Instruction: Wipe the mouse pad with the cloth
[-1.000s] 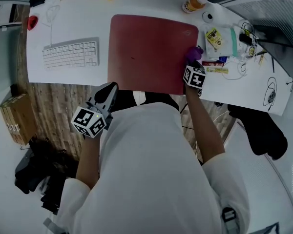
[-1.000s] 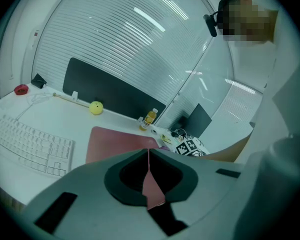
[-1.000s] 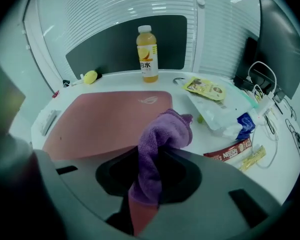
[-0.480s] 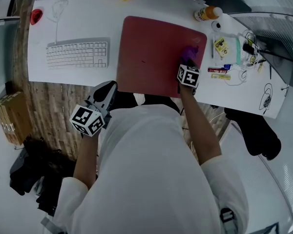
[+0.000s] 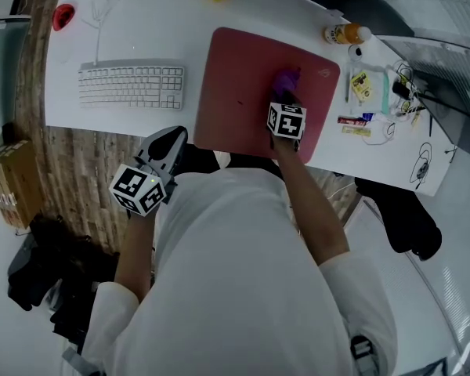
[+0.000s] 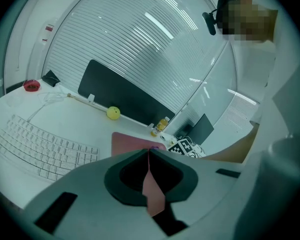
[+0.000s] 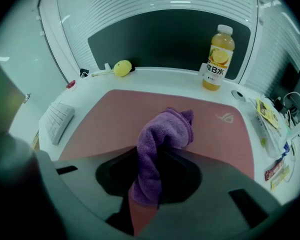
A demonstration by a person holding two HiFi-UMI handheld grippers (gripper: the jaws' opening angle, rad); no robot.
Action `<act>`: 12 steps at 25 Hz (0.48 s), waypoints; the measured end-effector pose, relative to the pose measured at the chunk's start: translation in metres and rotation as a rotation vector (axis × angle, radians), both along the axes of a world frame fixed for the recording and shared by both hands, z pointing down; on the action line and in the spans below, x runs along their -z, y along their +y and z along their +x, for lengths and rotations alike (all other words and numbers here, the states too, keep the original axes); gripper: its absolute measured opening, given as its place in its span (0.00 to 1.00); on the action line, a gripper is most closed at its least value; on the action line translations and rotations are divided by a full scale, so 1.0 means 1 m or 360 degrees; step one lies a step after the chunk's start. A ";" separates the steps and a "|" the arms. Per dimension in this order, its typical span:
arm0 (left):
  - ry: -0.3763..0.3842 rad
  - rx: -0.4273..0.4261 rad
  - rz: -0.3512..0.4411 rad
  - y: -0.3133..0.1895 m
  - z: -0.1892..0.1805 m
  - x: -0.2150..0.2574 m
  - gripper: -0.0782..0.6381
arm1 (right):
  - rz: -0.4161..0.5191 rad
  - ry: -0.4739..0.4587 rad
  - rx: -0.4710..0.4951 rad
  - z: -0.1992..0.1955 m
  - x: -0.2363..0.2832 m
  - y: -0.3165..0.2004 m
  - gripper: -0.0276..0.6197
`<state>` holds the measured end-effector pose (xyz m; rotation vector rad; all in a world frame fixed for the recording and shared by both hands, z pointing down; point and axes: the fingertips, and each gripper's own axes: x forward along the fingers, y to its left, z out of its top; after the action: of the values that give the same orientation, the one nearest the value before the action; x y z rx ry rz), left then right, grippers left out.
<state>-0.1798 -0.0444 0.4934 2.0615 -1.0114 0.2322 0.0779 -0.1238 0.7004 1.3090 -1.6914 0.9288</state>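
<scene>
Head view: red mouse pad (image 5: 239, 69) on white desk (image 5: 157, 34)

One mouse pad (image 5: 235, 92), one cloth (image 5: 284, 81), one keyboard (image 5: 131, 85), one bottle (image 5: 343, 33)

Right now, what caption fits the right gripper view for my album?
Right gripper clamps a purple cloth over the red mouse pad, juice bottle behind.

orange bottle (image 7: 219, 59) label 维B水, mouse pad (image 7: 110, 121) logo
</scene>
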 end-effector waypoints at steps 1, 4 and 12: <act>0.0001 0.0005 -0.0002 0.000 -0.003 0.000 0.14 | 0.0000 -0.0008 0.0007 -0.008 0.000 -0.001 0.21; 0.0001 0.0017 -0.0007 -0.001 -0.013 -0.002 0.14 | 0.0000 -0.0027 0.0027 -0.028 0.001 -0.005 0.21; 0.0024 0.0054 -0.0001 -0.007 -0.035 -0.007 0.14 | -0.0003 -0.0073 0.0073 -0.076 0.002 -0.010 0.21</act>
<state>-0.2146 -0.0513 0.5008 2.0412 -1.0360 0.1991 0.0018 -0.1340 0.6985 1.2512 -1.7482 0.9399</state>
